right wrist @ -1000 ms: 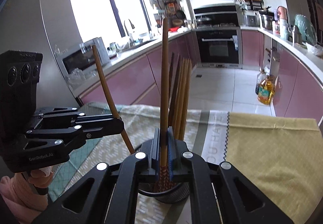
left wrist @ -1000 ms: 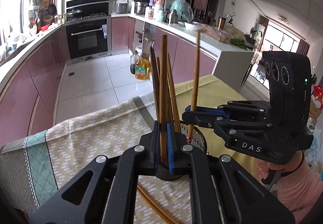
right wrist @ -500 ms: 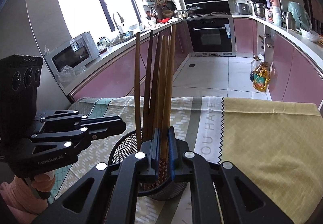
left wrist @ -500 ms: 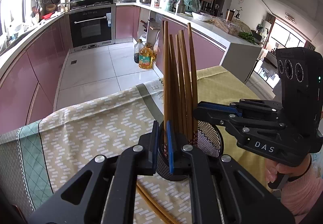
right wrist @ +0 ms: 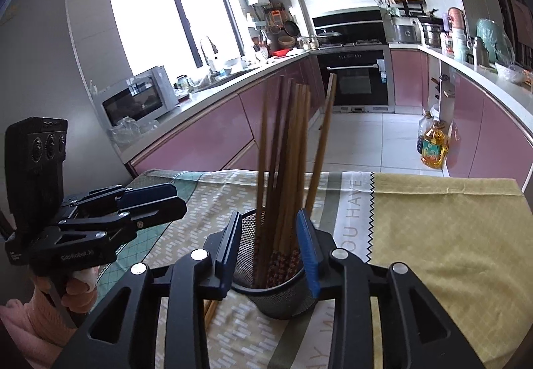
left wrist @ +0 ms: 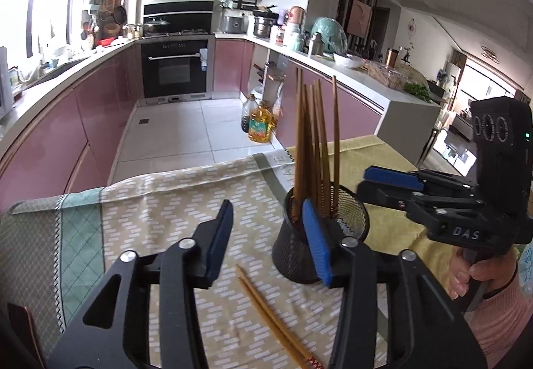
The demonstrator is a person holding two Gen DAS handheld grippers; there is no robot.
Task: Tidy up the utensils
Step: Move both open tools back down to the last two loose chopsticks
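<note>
Chopsticks left on the cloth decide our next move: two long brown wooden chopsticks with red patterned ends (left wrist: 273, 315) lie flat on the patterned tablecloth (left wrist: 160, 219) covering the tabletop, side by side and touching. In the left wrist view they sit just below and between the fingers of our left gripper (left wrist: 266, 245), with their long axis running from near the base of the holder toward the lower right of that view. We judge the left gripper to be the nearer one; the pair lies almost directly under it.

The left gripper is spread wide and holds nothing. The right gripper (right wrist: 269, 242) is also released, its blue pads standing either side of the black wire-mesh cylindrical holder (right wrist: 276, 295) without gripping it.

Counts:
- Chopsticks standing upright in the holder (right wrist: 289, 149): about six; motion blur prevents an exact count.
- Chopsticks loose on the cloth: two.
- Holders: one.

We judge the task nearly complete, with only the loose pair outstanding. Picking it up calls for the pads to close across the long axis.
</note>
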